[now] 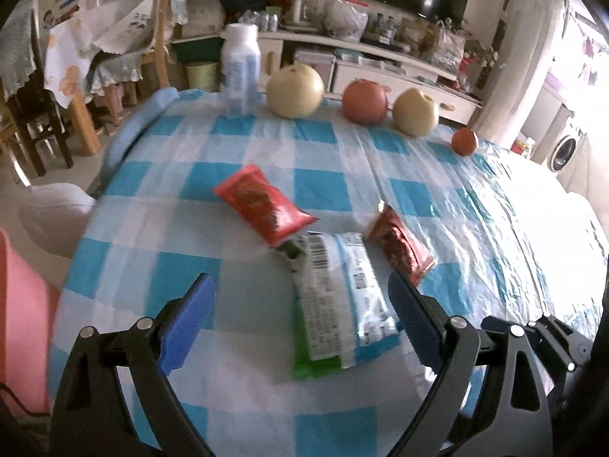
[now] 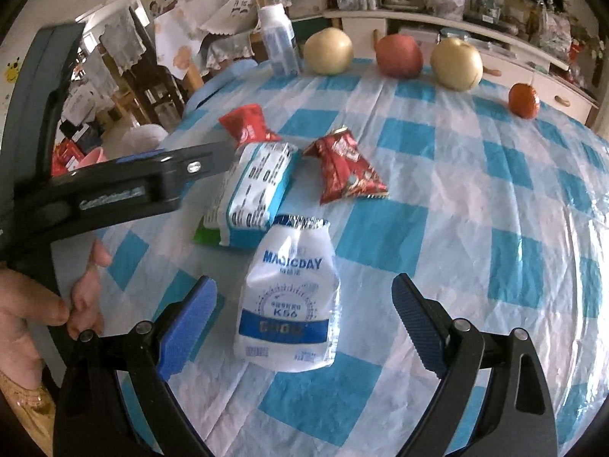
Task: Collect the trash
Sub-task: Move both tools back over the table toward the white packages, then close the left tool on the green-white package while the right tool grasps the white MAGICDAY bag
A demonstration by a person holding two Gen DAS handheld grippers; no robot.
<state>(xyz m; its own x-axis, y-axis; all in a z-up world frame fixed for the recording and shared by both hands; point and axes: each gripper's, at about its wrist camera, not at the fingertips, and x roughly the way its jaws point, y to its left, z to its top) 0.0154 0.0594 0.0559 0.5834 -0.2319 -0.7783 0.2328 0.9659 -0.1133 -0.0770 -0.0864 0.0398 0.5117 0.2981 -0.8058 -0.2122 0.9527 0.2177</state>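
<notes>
behind everything runs a cluttered white sideboard (image 1: 380,57) under a dark screen, with cloth-draped wooden chairs (image 1: 114,61) off to one side. nearer, the desk (image 1: 475,190) fills both views, covered in a blue-and-white checked plastic sheet.

along its far edge stand a white bottle (image 1: 240,72), a large pale pear (image 1: 295,91), a red apple (image 1: 365,101), a second pale pear (image 1: 415,112) and a small orange fruit (image 1: 464,141), well apart from the trash.

the trash lies mid-desk. the white-and-blue wrapper (image 1: 342,301), with a green packet (image 1: 304,365) under it, sits between the left claw (image 1: 300,321) fingers, whose blue pads stand wide apart and touch nothing. just beyond it lie a red packet (image 1: 264,205) and a crumpled dark-red packet (image 1: 401,245), both close to the wrapper's far end.

in the right wrist view, a white pouch (image 2: 291,297) printed "magicday" lies flat just ahead of the right claw (image 2: 304,318), between its spread fingers, not touched. the left tool reaches in above the wrapper, a hand (image 2: 76,297) gripping its frame.
</notes>
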